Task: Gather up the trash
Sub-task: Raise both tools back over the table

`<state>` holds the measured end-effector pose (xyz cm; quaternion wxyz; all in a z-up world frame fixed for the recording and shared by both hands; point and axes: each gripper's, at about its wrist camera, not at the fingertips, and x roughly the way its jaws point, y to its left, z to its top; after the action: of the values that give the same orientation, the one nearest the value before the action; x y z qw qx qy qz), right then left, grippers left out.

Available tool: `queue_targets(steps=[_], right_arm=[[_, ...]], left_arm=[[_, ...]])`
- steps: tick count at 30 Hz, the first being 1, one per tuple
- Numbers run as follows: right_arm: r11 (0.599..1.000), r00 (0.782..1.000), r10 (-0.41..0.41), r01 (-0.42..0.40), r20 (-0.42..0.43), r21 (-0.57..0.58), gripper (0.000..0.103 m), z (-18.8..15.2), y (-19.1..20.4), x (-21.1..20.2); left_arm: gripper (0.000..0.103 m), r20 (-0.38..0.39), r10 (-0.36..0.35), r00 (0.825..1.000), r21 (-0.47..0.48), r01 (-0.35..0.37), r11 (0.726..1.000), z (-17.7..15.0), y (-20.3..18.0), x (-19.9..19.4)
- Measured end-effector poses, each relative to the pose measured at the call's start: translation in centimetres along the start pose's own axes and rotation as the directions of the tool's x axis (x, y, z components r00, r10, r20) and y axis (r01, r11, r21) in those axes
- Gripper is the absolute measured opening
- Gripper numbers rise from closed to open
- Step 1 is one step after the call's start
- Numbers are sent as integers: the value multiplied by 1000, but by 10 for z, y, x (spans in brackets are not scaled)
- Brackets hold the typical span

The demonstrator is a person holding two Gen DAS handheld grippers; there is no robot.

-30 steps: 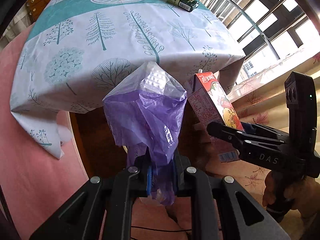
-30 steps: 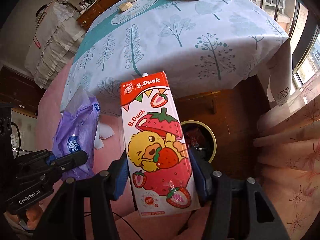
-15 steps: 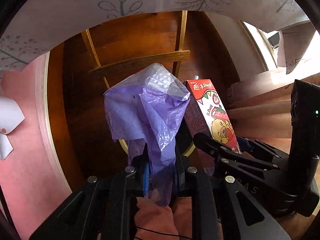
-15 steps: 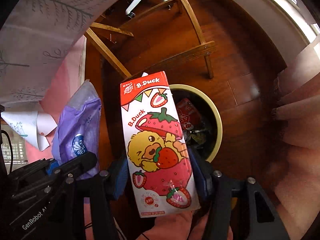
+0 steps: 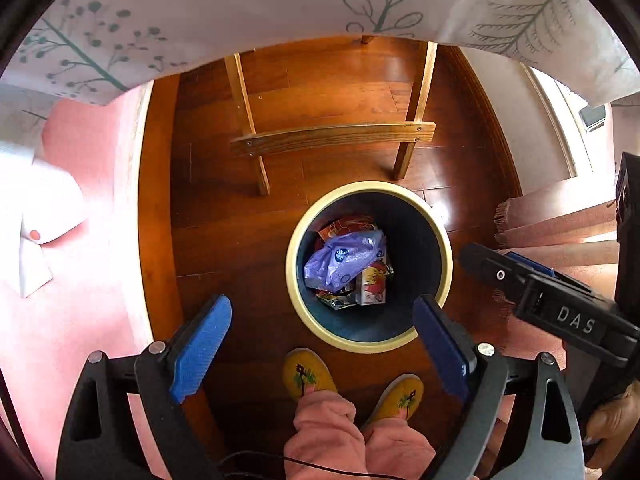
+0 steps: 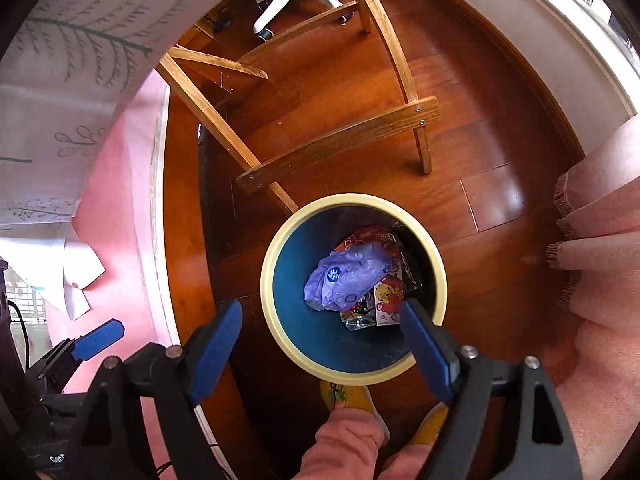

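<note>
A round bin with a cream rim (image 5: 292, 268) and a dark blue inside stands on the wooden floor right below both grippers. A crumpled purple plastic bag (image 5: 344, 260) lies in it on top of other wrappers, and a red strawberry drink carton (image 5: 372, 286) lies beside the bag. My left gripper (image 5: 322, 308) hangs over the bin's near edge, its jaws opening with nothing between them. In the right wrist view the bin's rim (image 6: 268, 280), the bag (image 6: 352, 276) and the carton (image 6: 390, 300) lie under my right gripper (image 6: 320, 312), whose jaws are also opening and hold nothing.
The table's wooden legs and crossbar (image 5: 332, 138) stand just behind the bin, and the tablecloth (image 5: 240, 20) hangs above. A pink rug (image 5: 80, 320) with white paper (image 5: 36, 220) lies left, and a pink curtain (image 6: 600, 240) hangs right. The person's yellow slippers (image 5: 308, 376) touch the bin's near side.
Both grippers have opened. The purple bag has left the left gripper and the carton the right one, and both now lie in the bin. Both hands sank toward the bin.
</note>
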<state>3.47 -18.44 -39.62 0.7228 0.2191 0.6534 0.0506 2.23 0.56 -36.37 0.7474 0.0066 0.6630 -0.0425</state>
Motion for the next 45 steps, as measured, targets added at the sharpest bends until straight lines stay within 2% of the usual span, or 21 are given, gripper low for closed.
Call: queue_targets(steps=[7,10,13,19,22,25,27,29,35,38,40,45], right_arm=[[998,997,47,-49,54,29,82,-4,7,-70],[999,996,34,-34,85,3,82,-5,22,-111],[999,991,53,-52,124,-15,82,-5,42,-157],[995,967,70,-51,246,-85,82,0,85,-248],[991,945,84,-46,316,-126,82,6,108,-288],[986,919,80,-18,385,-164,82,13,129,-319],[984,905,79,-4,418,-178,82,20,140,-333],[982,893,73,13,444,-188,82,29,149,-343],[980,869,53,50,493,-193,82,65,169,-359],[977,864,40,71,503,-199,82,87,176,-362],[975,864,32,83,503,-205,82,104,178,-362],[967,867,29,101,497,-232,82,165,179,-358]], left_arm=[[92,78,19,997,6,-19,1000,-9,3,-84],[92,128,17,992,10,-19,1000,-10,7,-132],[92,178,-2,984,11,0,1000,-5,14,-182],[92,297,-48,954,29,42,999,17,31,-283],[92,346,-86,934,44,76,996,32,39,-324],[92,408,-109,906,69,89,994,48,46,-358],[92,448,-105,888,78,78,994,57,49,-373],[92,468,-102,878,80,74,994,68,54,-381],[92,491,-102,865,68,79,995,95,64,-397],[92,511,-46,858,40,29,999,112,65,-398],[92,507,-6,862,10,1,1000,129,65,-394],[91,480,3,877,-64,32,997,182,68,-376]])
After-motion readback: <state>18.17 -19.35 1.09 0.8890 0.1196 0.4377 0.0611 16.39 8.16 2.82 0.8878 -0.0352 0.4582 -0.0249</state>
